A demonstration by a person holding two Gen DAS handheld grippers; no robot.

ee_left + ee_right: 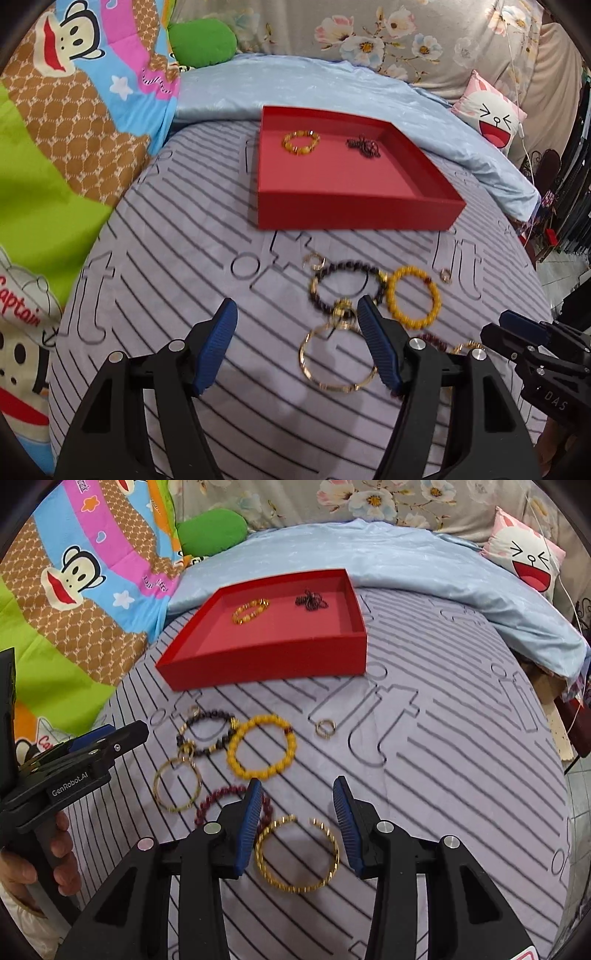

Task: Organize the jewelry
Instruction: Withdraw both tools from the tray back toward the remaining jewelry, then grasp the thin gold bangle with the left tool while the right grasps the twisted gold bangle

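Nearest, the right tongs [297,825] hang part-open and empty over the twisted gold bangle [297,854]; left tongs [295,345] gape wider, empty, near the thin gold hoop [338,360]. Picking-up is in hand; next, I judge, each must close on a piece and carry it to the far red tray [354,212].

Red tray [354,218]. Inside it: yellow bead bracelet [301,142], dark chain [362,146]. Bed sheet [207,258] lavender-grey with dark stripes. On it: yellow bead bracelet [262,747], dark-bead bracelet [207,734], maroon bead bracelet [221,797], gold twisted bangle [295,856]. Light-blue quilt [332,88].

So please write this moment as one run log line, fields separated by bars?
stage: reaching | left gripper: open, empty | right gripper: open above twisted gold bangle | red tray: two pieces inside
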